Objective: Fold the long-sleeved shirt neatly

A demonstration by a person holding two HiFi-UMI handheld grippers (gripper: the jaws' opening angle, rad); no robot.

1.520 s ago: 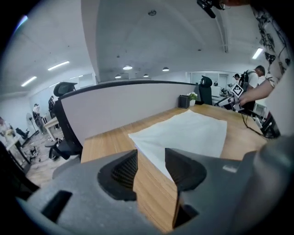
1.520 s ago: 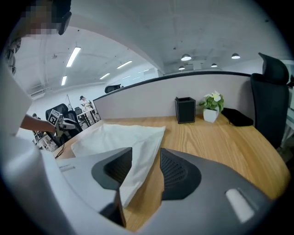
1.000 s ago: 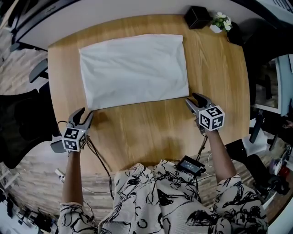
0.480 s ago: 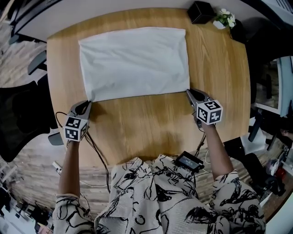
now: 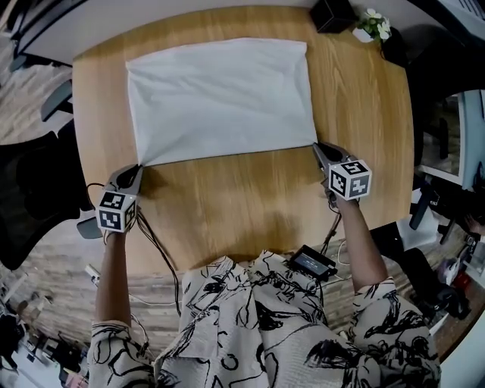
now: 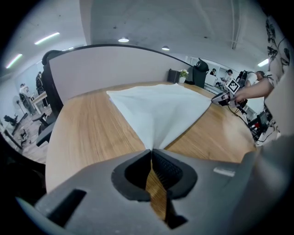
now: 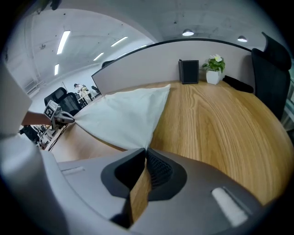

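The white long-sleeved shirt [image 5: 220, 98] lies folded into a flat rectangle on the far half of the round wooden table [image 5: 242, 204]. My left gripper [image 5: 136, 168] is at its near left corner, and my right gripper [image 5: 317, 146] is at its near right corner. In the left gripper view the jaws [image 6: 150, 150] are closing tight, with the shirt [image 6: 161, 110] corner pinched between the pads. In the right gripper view the right gripper [image 7: 145, 149] is closing the same way on the shirt [image 7: 124, 117] corner. Each gripper view shows the other gripper across the cloth.
A black box [image 5: 331, 14] and a small potted plant [image 5: 371, 26] stand at the table's far right edge. A black device [image 5: 311, 263] with cables lies at the near edge by the person. A dark office chair [image 5: 30, 197] stands off the table's left side.
Both grippers moved forward from open, just short of the shirt, onto its two near corners, and their jaws closed there. The shirt has not shifted.
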